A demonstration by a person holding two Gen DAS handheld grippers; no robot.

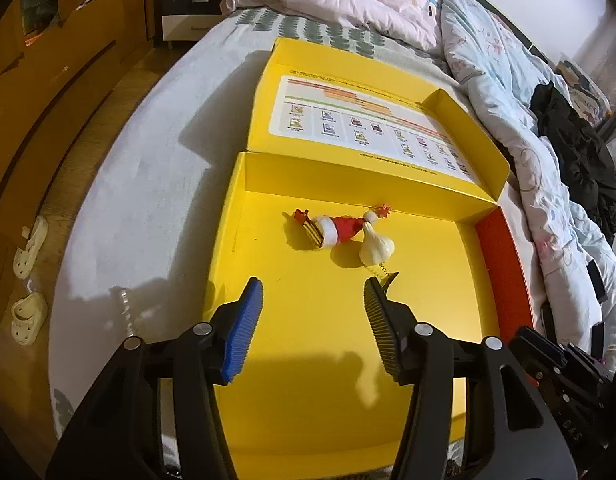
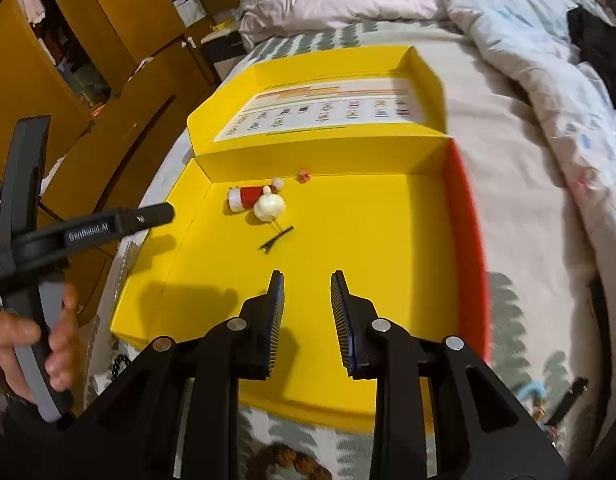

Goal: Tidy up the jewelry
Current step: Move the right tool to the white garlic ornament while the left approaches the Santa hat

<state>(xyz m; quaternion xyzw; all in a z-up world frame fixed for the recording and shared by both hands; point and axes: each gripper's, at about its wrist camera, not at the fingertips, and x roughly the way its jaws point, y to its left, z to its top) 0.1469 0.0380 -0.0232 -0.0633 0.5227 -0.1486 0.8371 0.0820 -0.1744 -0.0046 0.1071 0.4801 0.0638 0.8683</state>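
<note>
Both claws hang empty over the yellow box [image 1: 388,312]: our left gripper [image 1: 314,300] has its pads spread wide, our right gripper [image 2: 308,296] holds a narrower gap with nothing between. Pieces already sorted cluster at twelve o'clock by the back wall, we judge to keep them together: a Santa hat clip [image 1: 340,230], a cream garlic-shaped charm [image 1: 376,246] and a black hair clip [image 2: 276,236]. At eight o'clock in the right view, a dark bead strand [image 2: 117,364] lies on the bed, outside the box.

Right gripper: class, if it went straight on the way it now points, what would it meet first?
Probably the bare floor of the yellow box; the right gripper aims just right of the black hair clip, though depth is unclear.
</note>
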